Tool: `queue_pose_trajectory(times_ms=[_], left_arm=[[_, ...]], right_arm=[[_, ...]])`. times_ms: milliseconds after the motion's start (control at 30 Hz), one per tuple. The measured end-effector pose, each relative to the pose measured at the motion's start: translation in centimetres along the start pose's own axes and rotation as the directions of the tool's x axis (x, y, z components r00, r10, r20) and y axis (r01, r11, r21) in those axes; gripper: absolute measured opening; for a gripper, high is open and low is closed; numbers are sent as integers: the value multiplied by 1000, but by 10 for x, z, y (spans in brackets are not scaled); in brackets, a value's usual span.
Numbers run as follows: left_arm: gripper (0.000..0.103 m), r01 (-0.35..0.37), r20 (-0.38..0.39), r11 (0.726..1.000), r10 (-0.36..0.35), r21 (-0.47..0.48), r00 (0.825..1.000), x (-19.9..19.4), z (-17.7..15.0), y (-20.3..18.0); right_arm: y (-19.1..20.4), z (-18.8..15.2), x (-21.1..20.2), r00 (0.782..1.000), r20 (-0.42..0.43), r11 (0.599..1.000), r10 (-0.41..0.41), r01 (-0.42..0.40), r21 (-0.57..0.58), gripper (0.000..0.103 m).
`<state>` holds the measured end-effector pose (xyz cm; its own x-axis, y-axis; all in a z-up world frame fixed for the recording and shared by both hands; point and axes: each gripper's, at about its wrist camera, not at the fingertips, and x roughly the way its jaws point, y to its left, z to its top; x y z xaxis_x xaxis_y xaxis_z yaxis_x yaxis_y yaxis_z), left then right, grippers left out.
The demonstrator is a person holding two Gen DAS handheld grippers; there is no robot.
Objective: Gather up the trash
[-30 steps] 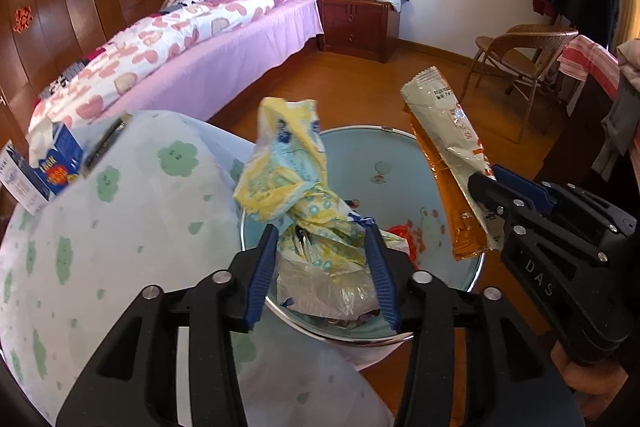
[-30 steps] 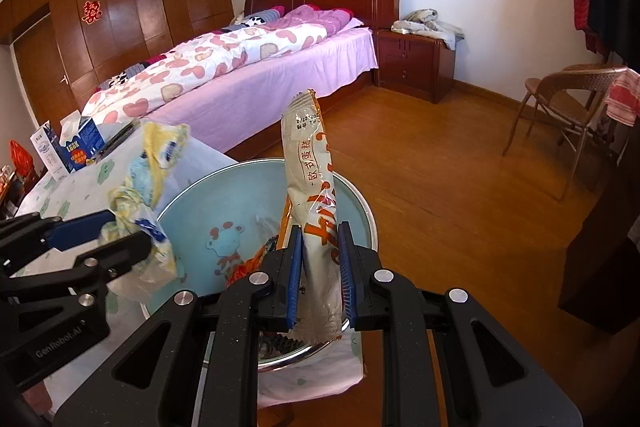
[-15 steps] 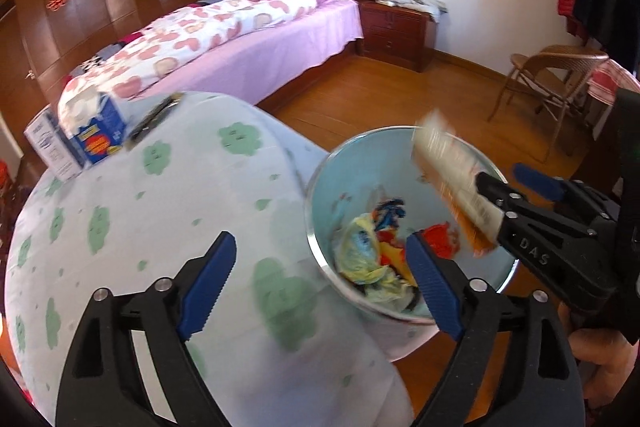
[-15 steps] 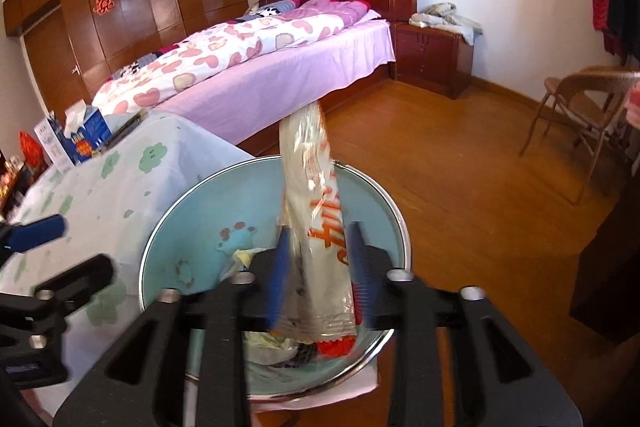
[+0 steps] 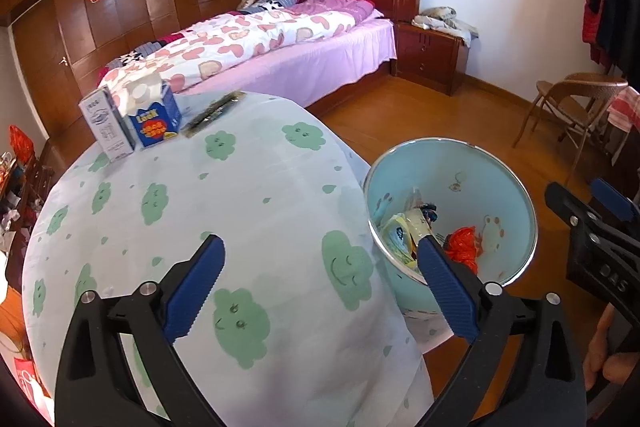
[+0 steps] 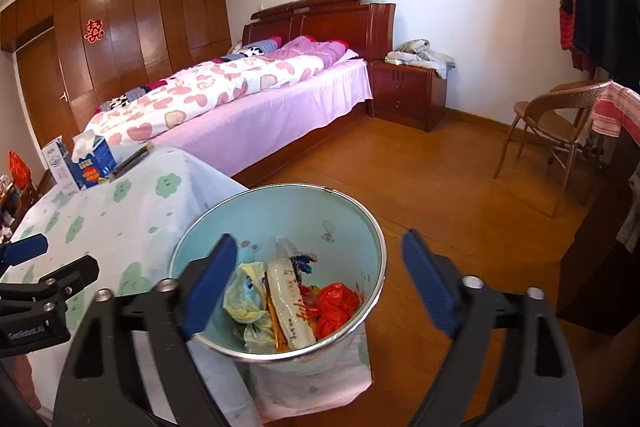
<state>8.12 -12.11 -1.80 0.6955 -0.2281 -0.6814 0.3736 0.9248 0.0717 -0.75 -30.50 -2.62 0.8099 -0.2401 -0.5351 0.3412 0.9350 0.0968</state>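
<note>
Both grippers stood empty; left gripper (image 5: 320,275) had just been opening and its jaws were spread wide with nothing between them, over the tablecloth (image 5: 248,187); right gripper (image 6: 316,283) had likewise just been opening, jaws released and blurred, nothing held, poised above the bin (image 6: 376,247).

Trash was in the bin: long snack wrapper (image 6: 290,307) lying across the heap, yellow crumpled bag (image 6: 244,295) to its left, red plastic scrap (image 6: 334,303) to its right; all below the rim.

Risks, as judged: bin sat against the table corner, touching the draped cloth; a fingertip or the right gripper's frame catching the metal rim on withdrawal could tip it and spill the load onto the wood floor (image 6: 440,187); the wrapper seemed to rest high on the heap, so a jolt might slide it out; the left gripper's blue pad (image 5: 444,279) overlapped the near rim in the left view, whether touching could not be told; loose cloth could snag a finger and drag.

Edges and room: table edge fell away just beside the bin; centre of table bare; tissue box (image 5: 154,115) and white carton (image 5: 106,125) stood at the far edge with a dark flat packet (image 5: 212,113) beside them, well apart from both grippers; open floor to the right; chair (image 6: 556,131) and bed (image 6: 240,107) well apart.
</note>
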Motion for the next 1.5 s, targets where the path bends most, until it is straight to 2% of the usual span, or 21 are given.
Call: queue_pose_trajectory(times_ms=[167,400,567,767,1500], left_arm=[[97,-20,49,1000,20,3,999,-20,-3,3],[97,-47,130,999,45,13,991,-47,-2,-2],[97,-76,180,997,72,13,981,-61,-1,-1],[97,-57,216,998,60,-21,975,-73,1,3],[97,-65,269,998,65,-8,961,-87,-1,-2]], right_arm=[[-9,8,-26,1000,12,999,6,-7,51,93],[-1,7,-56,994,105,996,-8,-1,86,96],[4,10,-74,984,178,998,-27,15,68,96],[3,15,-86,976,213,997,-32,16,74,96],[-2,18,-93,972,230,997,-45,27,79,96]])
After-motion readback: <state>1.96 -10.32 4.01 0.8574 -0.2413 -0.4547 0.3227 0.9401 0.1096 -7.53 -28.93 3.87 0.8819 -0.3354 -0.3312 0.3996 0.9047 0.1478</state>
